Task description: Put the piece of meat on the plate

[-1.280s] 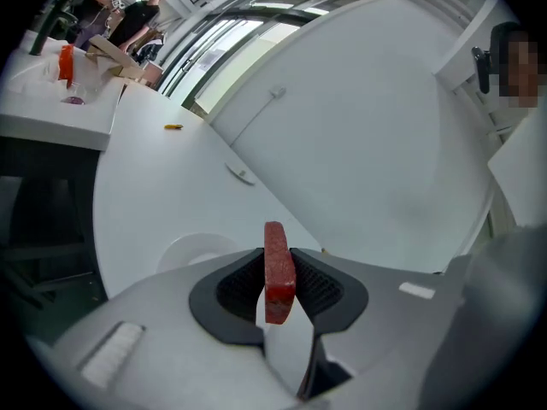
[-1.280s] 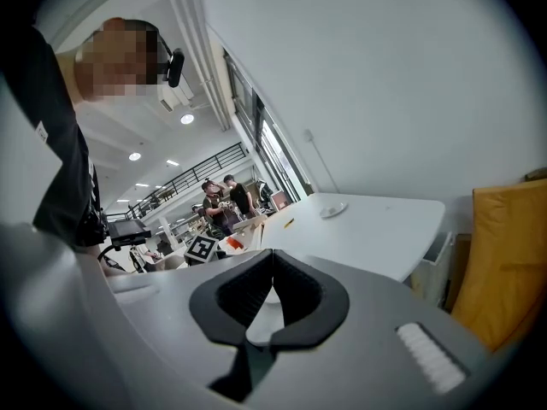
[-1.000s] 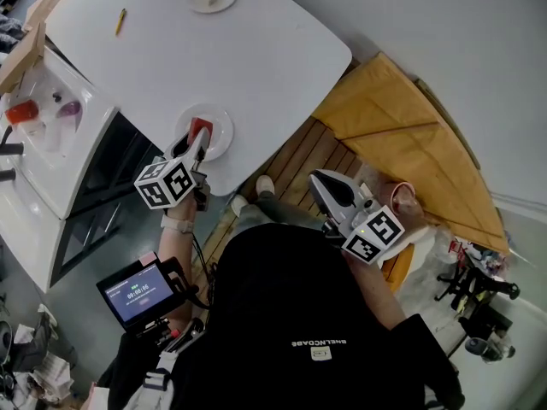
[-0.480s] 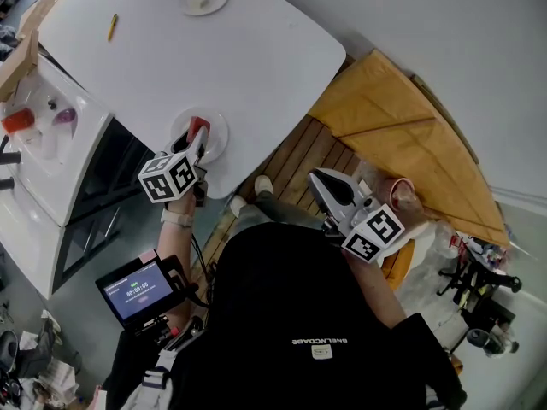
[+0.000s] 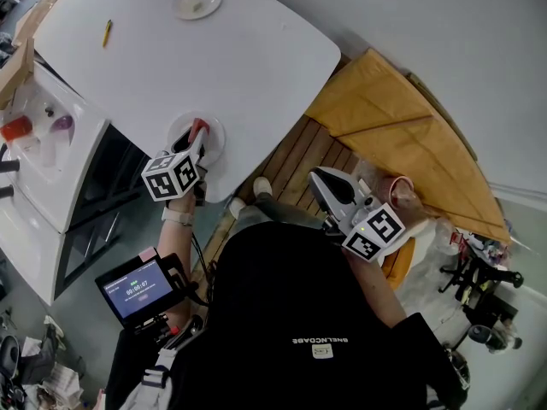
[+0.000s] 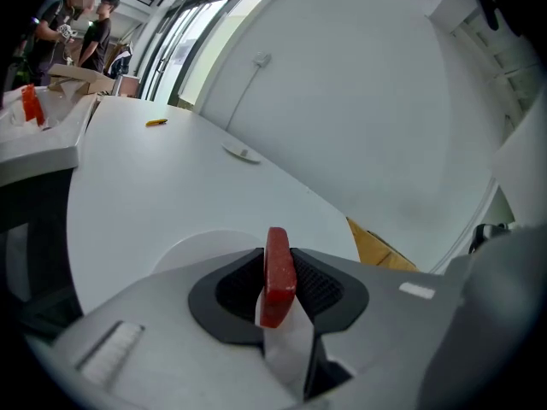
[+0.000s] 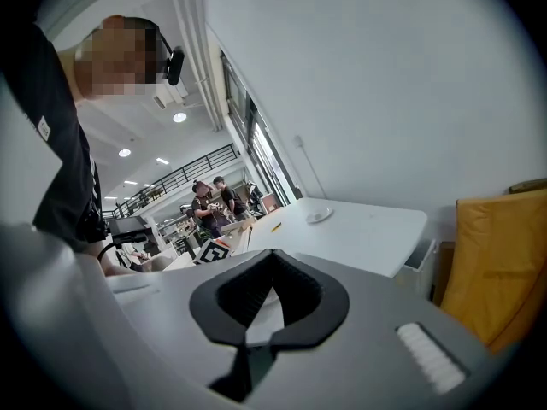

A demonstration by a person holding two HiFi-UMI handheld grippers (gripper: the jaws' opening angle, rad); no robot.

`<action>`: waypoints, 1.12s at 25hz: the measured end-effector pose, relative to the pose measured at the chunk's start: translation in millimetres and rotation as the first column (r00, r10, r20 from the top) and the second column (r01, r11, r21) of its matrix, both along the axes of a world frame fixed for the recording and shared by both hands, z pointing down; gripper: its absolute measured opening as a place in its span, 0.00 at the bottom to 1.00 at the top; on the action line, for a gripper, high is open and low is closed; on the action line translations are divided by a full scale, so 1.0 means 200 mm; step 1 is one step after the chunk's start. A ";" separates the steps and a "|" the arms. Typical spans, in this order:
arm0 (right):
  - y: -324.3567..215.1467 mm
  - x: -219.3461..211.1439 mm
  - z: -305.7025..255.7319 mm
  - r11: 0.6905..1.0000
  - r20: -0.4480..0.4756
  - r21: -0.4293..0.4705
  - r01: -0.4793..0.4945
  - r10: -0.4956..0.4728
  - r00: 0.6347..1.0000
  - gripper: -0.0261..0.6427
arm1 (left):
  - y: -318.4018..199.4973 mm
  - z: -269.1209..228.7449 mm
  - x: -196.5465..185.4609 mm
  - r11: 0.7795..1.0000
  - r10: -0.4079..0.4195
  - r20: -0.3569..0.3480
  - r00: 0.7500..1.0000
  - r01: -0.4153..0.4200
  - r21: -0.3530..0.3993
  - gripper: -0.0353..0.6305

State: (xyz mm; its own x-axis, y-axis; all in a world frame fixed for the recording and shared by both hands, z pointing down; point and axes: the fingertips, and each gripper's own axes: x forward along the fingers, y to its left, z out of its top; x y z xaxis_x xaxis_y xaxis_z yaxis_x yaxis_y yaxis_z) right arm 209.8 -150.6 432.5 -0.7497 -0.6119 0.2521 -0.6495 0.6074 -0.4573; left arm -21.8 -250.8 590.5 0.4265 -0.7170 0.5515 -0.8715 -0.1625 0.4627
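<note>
Closest in, a person in a black top holds the right gripper [image 5: 318, 178] back beside their body, away from the table. Its jaws are closed together with nothing between them, and it has stayed where it was a second ago.

Just beyond, the left gripper [image 5: 195, 141] reaches over the near edge of the white oval table [image 5: 248, 49]. Its jaws are narrowed onto a flat red piece of meat [image 5: 199, 127], held upright on its edge. Under it lies a round white plate [image 5: 217, 131].

Over the last second this gripper has eased slightly lower toward the plate, without loosening its grip. The meat appears to hang over the plate rather than rest on it. The placing looks close to done: lower it, then let go.

Far across the table lie a yellow pen [image 5: 107, 32] and a second small white plate [image 5: 197, 3].
</note>
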 end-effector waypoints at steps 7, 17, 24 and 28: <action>-0.01 0.01 0.00 1.000 0.004 0.002 -0.009 0.009 1.000 0.05 | -0.01 0.01 -0.01 1.000 0.000 0.021 1.000 0.001 -0.020 0.27; -0.02 0.01 0.00 1.000 0.011 -0.001 -0.007 0.007 1.000 0.05 | -0.01 0.02 -0.03 1.000 0.008 0.059 0.998 -0.007 -0.017 0.43; -0.03 0.01 0.01 1.000 0.015 -0.003 0.000 0.000 1.000 0.05 | -0.01 0.03 -0.07 1.000 -0.015 0.069 0.998 0.016 -0.016 0.49; -0.04 0.00 0.01 1.000 0.015 -0.006 0.007 -0.007 1.000 0.05 | -0.02 0.03 -0.07 1.000 -0.019 0.064 0.998 0.020 -0.014 0.52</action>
